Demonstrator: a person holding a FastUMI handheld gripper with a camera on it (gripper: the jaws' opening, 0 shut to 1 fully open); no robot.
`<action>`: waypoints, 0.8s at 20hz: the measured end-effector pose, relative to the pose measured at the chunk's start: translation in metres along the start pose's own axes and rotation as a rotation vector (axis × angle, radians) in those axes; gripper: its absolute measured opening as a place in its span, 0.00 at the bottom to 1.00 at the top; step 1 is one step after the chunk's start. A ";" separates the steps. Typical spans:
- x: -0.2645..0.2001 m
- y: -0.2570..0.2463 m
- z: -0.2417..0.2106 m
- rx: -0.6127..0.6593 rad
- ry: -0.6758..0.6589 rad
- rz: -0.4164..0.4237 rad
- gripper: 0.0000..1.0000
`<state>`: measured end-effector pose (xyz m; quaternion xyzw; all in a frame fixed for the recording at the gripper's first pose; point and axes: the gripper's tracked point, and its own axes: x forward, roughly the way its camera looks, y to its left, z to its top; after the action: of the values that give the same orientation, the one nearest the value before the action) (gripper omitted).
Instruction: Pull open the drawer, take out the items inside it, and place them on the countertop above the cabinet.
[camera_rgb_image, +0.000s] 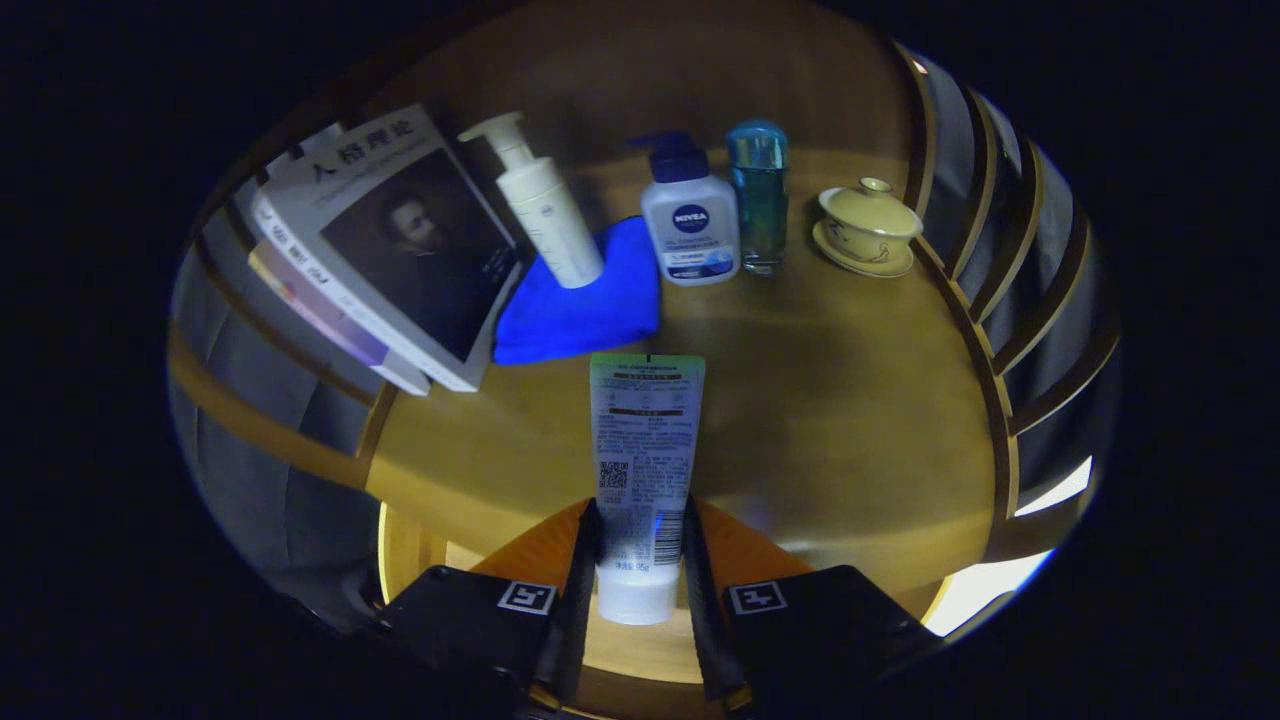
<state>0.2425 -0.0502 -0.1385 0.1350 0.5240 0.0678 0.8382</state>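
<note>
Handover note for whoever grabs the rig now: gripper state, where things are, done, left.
Hand-held gripper: shut on the tube, both fingers pressing its cap end, crimped end pointing ahead over the countertop.
Beyond the tube on the countertop: blue cloth with a white pump bottle on it, stacked books beside them, a second pump bottle with a dark pump, a teal bottle, a lidded cup on a saucer.
Done: tube is out and over the countertop.
Left: set it down on bare wood short of the cloth, release, then check the drawer for more items.
</note>
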 end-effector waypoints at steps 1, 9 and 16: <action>0.005 0.000 0.000 0.030 0.011 0.001 0.48; 0.019 0.015 0.009 0.118 0.002 0.039 0.53; -0.016 0.026 0.013 0.075 -0.151 0.058 0.99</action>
<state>0.2478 -0.0316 -0.1122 0.1860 0.4572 0.0621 0.8675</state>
